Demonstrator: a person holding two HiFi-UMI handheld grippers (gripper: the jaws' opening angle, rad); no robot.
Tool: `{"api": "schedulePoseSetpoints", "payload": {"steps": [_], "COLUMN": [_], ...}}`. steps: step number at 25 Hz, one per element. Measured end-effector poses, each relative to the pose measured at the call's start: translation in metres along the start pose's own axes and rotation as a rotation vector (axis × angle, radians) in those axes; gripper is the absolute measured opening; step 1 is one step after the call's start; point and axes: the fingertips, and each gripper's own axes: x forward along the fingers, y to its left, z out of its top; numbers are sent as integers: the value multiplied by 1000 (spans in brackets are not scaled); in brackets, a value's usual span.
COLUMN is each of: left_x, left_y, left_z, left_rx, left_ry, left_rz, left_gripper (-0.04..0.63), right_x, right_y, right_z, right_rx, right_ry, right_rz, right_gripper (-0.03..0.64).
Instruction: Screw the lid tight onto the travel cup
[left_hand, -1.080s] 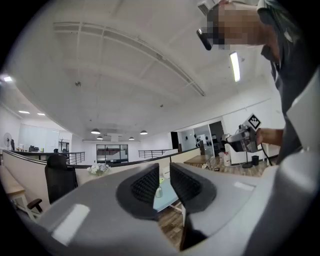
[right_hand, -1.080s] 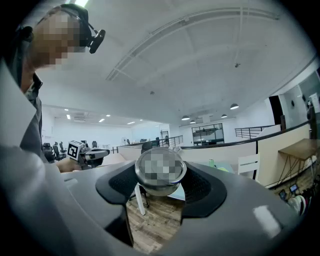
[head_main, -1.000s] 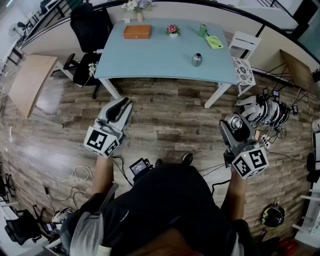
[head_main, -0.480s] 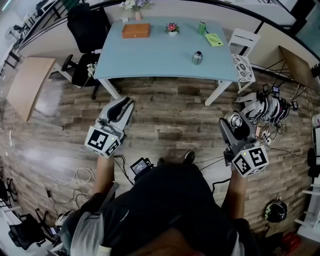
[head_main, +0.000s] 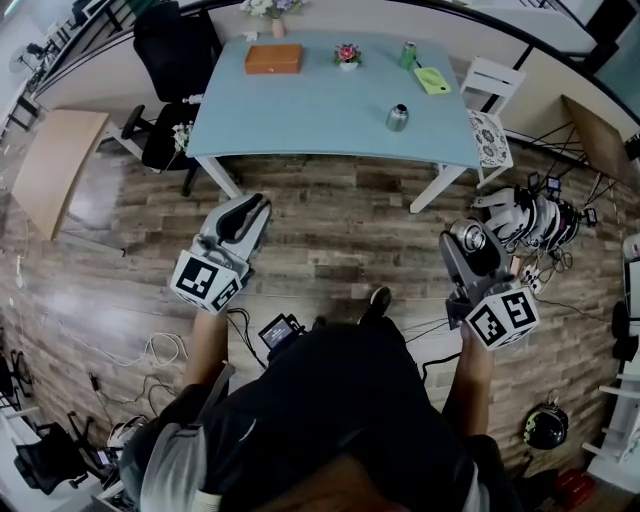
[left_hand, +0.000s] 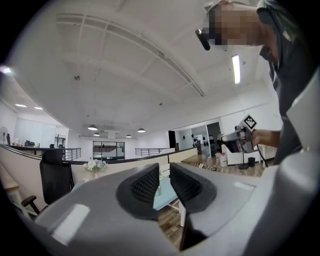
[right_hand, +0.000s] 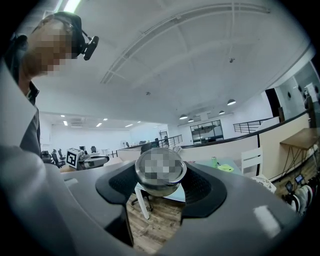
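Travel cup (head_main: 397, 117) on table (head_main: 320, 110), lid (right_hand: 160, 172) apart

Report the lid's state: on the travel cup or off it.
Off. The lid is clamped between the right gripper's jaws, while the travel cup stands apart on the blue table.

Two claws are counted, the left claw (head_main: 247, 208) and the right claw (head_main: 462, 243). One lid (right_hand: 161, 186), one metal cup (head_main: 397, 117), one orange box (head_main: 273, 60), one green can (head_main: 407, 56), one potted flower (head_main: 347, 57) and one counter (head_main: 300, 115) are seen.
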Motion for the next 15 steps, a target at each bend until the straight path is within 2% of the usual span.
{"api": "schedulePoseSetpoints", "payload": {"steps": [9, 15], "left_x": [43, 89], "left_y": [8, -6], "left_z": [-1, 5], "left_rx": [-3, 10], "left_ry": [25, 37], "left_rz": [96, 135], "left_gripper": [127, 127], "right_x": [49, 72], "right_y": [-57, -108], "right_z": [9, 18], "right_rx": [13, 18], "right_ry": [15, 28], "right_rz": [89, 151], "right_gripper": [264, 264]}}
